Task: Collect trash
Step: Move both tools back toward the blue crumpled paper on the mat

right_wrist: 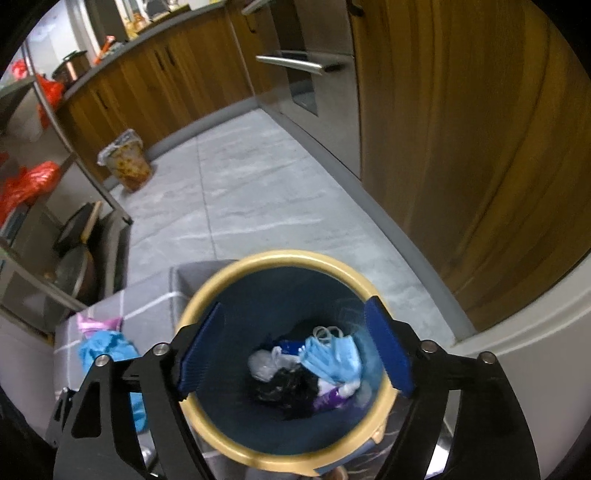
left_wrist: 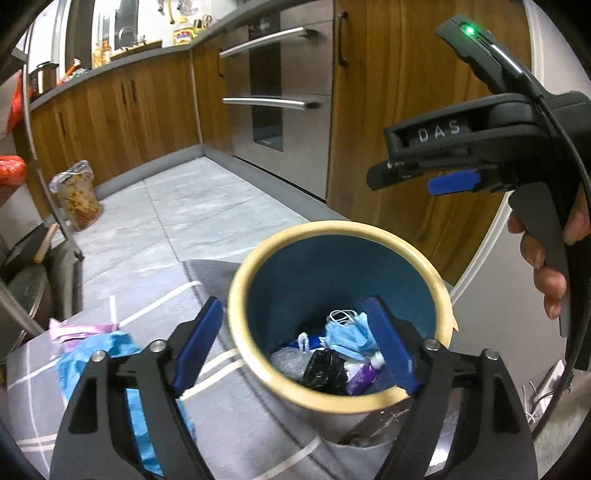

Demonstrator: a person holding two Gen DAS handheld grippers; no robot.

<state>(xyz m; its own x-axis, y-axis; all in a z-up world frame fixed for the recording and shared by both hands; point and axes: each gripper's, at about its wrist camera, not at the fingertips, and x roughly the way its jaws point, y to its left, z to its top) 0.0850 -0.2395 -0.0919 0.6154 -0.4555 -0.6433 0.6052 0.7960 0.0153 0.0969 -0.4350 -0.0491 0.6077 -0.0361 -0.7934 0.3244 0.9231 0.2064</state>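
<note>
The right claw (right_wrist: 295, 350) hangs over a blue bin (right_wrist: 236, 435) with a yellow rim, its blue pads (right_wrist: 388, 350) spread wide with nothing between them. Inside the bin lie blue face masks (right_wrist: 332, 358), a black bag (right_wrist: 284, 387) and a purple wrapper (right_wrist: 327, 398). Beside the bin, a blue plastic bag (right_wrist: 107, 345) rests on the grey checked surface (right_wrist: 155, 302).

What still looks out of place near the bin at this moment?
A crumpled blue plastic bag and a pink wrapper lie on the grey checked surface, outside the bin; other trash is already inside.

Bin (right_wrist: 207, 435) base hidden; countertop clutter (left_wrist: 184, 35) indistinct.
</note>
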